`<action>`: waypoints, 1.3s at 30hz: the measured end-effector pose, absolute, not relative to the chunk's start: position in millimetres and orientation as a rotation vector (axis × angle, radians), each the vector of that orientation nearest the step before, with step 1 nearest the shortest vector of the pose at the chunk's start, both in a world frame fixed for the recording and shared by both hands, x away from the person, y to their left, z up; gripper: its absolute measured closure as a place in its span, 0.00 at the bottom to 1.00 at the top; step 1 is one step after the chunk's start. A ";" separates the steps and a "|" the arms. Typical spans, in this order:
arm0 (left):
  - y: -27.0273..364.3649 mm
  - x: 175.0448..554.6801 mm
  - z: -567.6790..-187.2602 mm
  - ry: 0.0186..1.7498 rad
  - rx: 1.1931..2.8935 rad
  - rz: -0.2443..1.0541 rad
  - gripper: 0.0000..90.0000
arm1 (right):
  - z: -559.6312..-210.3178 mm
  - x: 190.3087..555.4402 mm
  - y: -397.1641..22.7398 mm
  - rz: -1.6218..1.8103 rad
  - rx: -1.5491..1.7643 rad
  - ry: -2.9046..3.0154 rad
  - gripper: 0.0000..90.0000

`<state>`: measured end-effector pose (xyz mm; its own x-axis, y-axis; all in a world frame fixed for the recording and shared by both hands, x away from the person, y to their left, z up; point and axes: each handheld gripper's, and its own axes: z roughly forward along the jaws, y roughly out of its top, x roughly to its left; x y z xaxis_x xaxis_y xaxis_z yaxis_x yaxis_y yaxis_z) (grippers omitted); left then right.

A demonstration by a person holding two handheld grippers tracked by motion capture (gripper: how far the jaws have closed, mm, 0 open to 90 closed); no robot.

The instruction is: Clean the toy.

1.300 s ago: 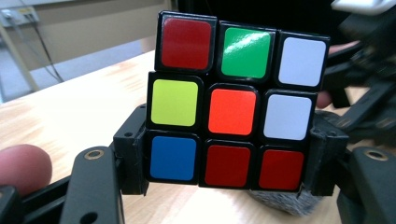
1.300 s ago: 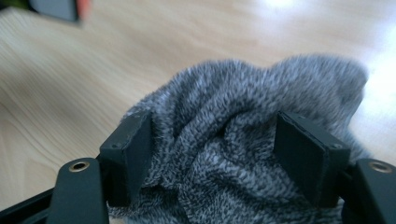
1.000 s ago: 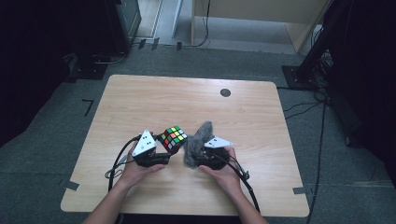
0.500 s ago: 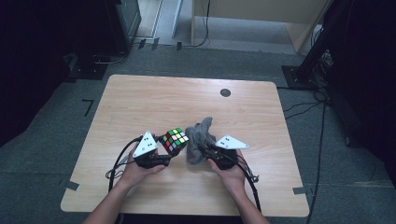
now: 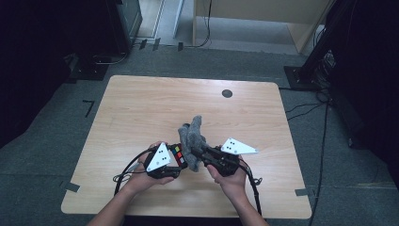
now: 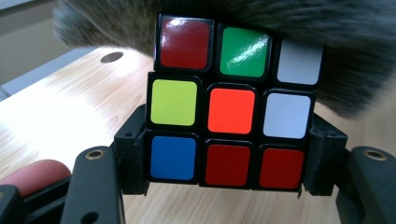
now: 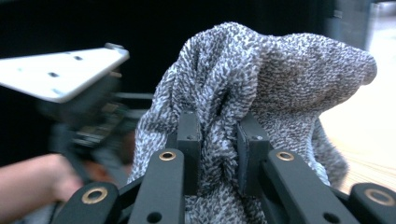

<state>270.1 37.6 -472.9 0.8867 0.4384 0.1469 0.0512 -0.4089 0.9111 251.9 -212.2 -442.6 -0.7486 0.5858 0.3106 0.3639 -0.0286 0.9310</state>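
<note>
We hold a cube and a cloth above the table point(image 5: 141, 108).
Our left tongs point(image 6: 224, 186) pinch the puzzle cube point(image 6: 231, 107); our right tongs point(image 7: 217, 140) have just closed, clamping the grey cloth point(image 7: 280, 79), which touches the cube's far side.

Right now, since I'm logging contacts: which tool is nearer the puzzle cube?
Left. The left tool grips the puzzle cube between its pads. The right tool is beside it, clamped on the grey cloth that drapes against the cube.
</note>
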 end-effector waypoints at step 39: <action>32.6 270.3 -473.5 0.414 1.929 0.405 0.38 | -438.2 246.5 -207.1 1.872 0.995 1.978 0.84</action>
<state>270.3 32.6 -473.5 0.8818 0.4630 0.0898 0.0996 -0.3689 0.9241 246.5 -207.1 -438.2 -0.7386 0.6163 0.2734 0.3067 -0.0540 0.9503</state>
